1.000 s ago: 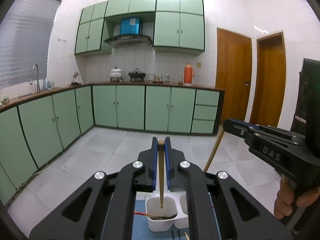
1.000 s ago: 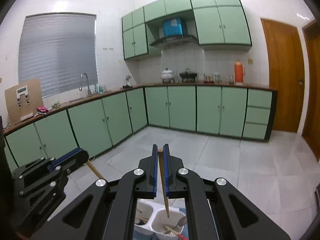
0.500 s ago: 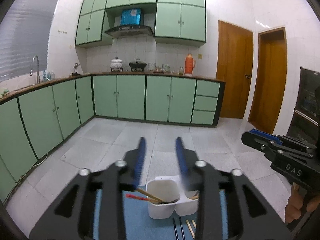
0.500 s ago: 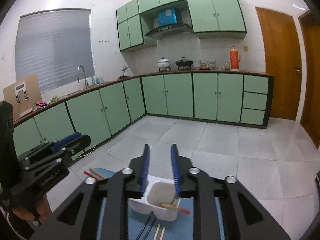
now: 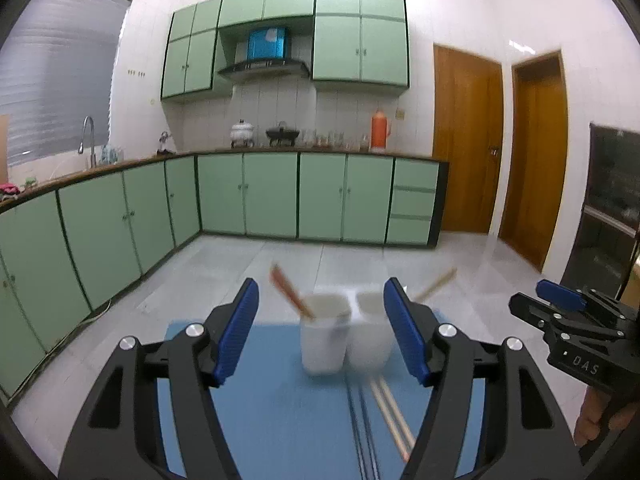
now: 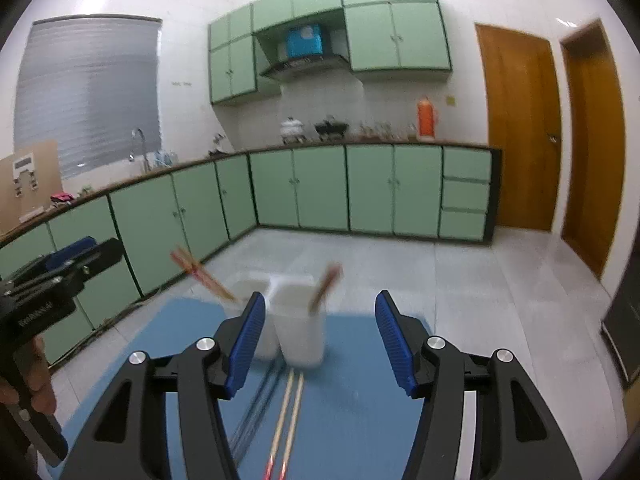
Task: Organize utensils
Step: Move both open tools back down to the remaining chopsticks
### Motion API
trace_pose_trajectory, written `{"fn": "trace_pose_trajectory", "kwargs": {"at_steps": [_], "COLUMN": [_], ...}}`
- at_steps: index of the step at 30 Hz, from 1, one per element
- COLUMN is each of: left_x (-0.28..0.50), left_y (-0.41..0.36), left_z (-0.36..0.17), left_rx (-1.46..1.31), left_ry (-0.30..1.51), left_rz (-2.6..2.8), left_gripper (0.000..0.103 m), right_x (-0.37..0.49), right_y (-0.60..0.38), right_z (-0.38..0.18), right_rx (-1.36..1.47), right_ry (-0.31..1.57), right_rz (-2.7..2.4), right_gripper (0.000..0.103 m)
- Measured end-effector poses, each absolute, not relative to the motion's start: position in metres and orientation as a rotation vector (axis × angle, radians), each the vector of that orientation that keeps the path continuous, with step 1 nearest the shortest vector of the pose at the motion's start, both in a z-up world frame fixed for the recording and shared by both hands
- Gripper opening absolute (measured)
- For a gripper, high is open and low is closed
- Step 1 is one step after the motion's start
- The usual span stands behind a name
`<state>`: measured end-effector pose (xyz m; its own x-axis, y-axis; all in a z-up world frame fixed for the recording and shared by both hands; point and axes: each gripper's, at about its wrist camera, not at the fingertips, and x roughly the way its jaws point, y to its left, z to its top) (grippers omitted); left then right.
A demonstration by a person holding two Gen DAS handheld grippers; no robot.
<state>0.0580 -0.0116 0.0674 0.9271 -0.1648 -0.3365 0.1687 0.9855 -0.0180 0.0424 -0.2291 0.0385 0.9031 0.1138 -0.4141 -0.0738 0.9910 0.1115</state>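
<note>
Both grippers hang open and empty over the blue mat, jaws widening.

The left gripper [image 5: 320,330] frames the white holder [image 5: 323,336], a two-cup caddy on the mat [image 5: 248,420], with nothing between its pads; the right gripper [image 6: 320,336] does likewise, its jaws clear of the cups. A reddish chopstick [image 5: 289,291] leans out of the left cup and a pale one [image 5: 434,283] out of the right (both blurred, so each may be a pair). Just in front of the holder, a wooden pair [image 6: 290,420] lies flat on the mat, beside what looks like a dark pair [image 6: 256,404]. A hand [image 6: 34,376] grips the left tool's handle.
</note>
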Motion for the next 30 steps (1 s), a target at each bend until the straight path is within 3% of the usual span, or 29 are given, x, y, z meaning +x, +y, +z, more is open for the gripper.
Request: {"fn": "trace_pose_trajectory", "kwargs": {"at_steps": [8,15,22,30], "left_x": [0.034,0.019,0.005,-0.001], "left_y": [-0.012,-0.011,-0.011,-0.007], "left_z": [-0.012,-0.069,-0.099,-0.110], "left_rx": [0.035,0.038,0.057,0.051], "left_ry": [0.495,0.629,0.735,0.778], "left_rz": [-0.146,-0.162,-0.186,-0.192], "left_gripper": [0.063,0.059,0.056,0.055], "right_x": [0.014,-0.001,-0.015,-0.016], "right_y": [-0.223,-0.209,-0.196,-0.180], "right_z": [-0.043,-0.090,-0.112,-0.123], "right_rx": [0.139,0.138,0.137,0.100], "right_ry": [0.584,0.699,0.776,0.818], "right_rz": [0.063,0.081,0.127,0.162], "right_gripper": [0.055,0.042,0.030,0.024]}}
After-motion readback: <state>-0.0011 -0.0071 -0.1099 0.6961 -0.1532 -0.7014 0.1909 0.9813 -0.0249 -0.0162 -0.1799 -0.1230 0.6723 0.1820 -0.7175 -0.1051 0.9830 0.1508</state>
